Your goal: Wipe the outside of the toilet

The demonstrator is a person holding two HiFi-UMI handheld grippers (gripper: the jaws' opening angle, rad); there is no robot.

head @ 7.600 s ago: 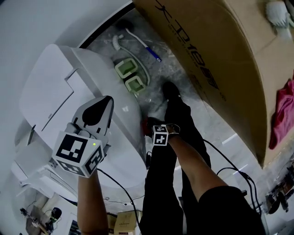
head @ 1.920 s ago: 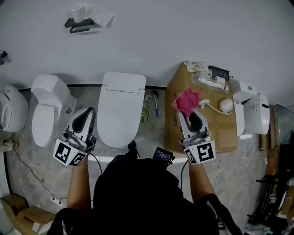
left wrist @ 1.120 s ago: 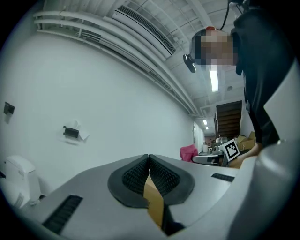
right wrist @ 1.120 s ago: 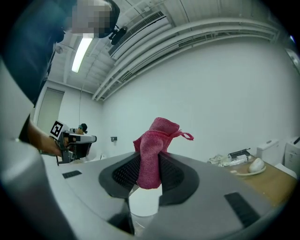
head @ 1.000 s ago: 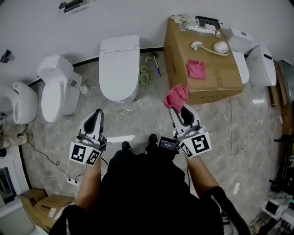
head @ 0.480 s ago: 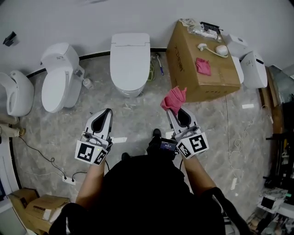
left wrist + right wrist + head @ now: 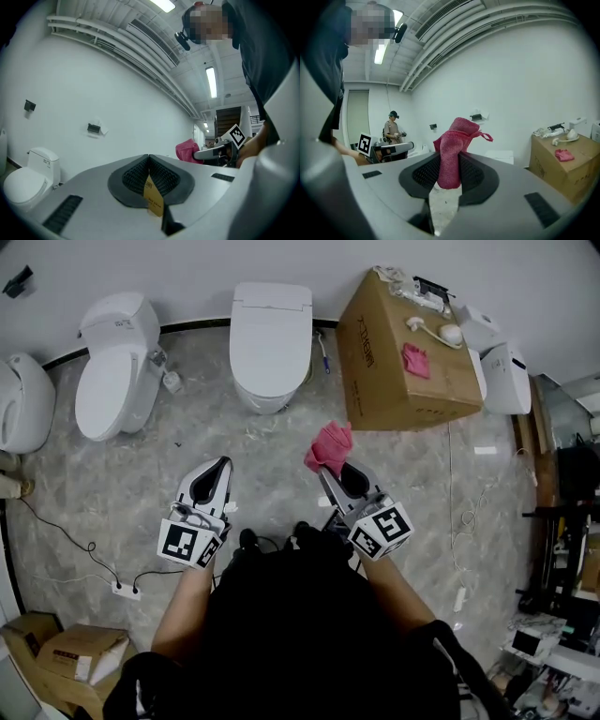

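Atop the box [image 7: 375, 381], at 1 o'clock in the head view, lie a spare cloth [image 7: 415, 360], pink and crumpled, and a white hose [image 7: 433, 329] with a rounded head. A few small pale bits lie along its far edge, too small to name. The box is brown cardboard, shut, and stands against the wall [image 7: 187, 268]. White fixtures [image 7: 502, 376] stand just beside it at 2 o'clock. Two cartons [image 7: 66, 652] sit at 8 o'clock; their insides do not show.

The toilet [image 7: 270, 334] stands at 12 o'clock with its back to the wall, between the box and a second toilet [image 7: 112, 371] at 10 o'clock. It is white and smooth, with a flat squared rear part and a long rounded lid that is down. It rests on the grey marbled floor [image 7: 141, 484], well apart from both claws.

The right claw [image 7: 326, 468] is clenched on a pink cloth [image 7: 329, 446]. The cloth is pinched between the ribbed black pads and bunches above them into a knob with a loose loop of thread. The left claw [image 7: 223, 463] is clenched with its jaws pressed together. Only a small tan tag [image 7: 153, 197] pokes out at the seam. Both claws are held over bare floor in front of the person, side by side and apart, each pointing toward the wall.

A power strip [image 7: 122, 590] with its cables lies on the floor at 8 o'clock. In the right gripper view another person [image 7: 391, 129] stands far off at 9 o'clock.
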